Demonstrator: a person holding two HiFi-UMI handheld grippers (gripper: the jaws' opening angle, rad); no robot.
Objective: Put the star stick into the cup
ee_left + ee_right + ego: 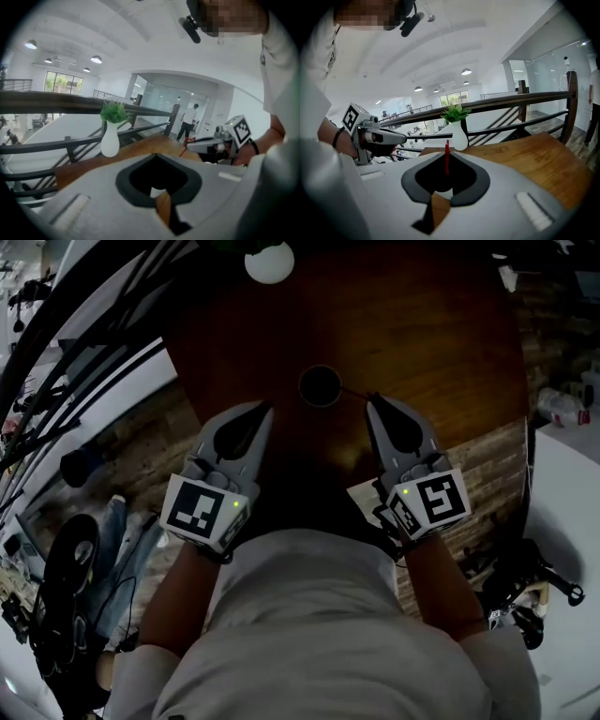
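A dark round cup [320,385] stands on the brown wooden table [422,343]; I see it only in the head view. My right gripper [372,399] is just right of the cup, shut on a thin red stick [446,146] that rises from its closed tips [446,154]. In the head view the stick [356,393] reaches toward the cup's rim. No star end shows. My left gripper [264,409] is just left of the cup, shut and with nothing in it [156,155]. The left gripper view also shows the right gripper [190,146].
A white vase with a green plant [269,261] stands at the table's far edge [110,136] [458,131]. Dark railings [525,101] run behind the table. A person [189,123] stands in the distance. Cables and gear lie on the floor at left [75,559].
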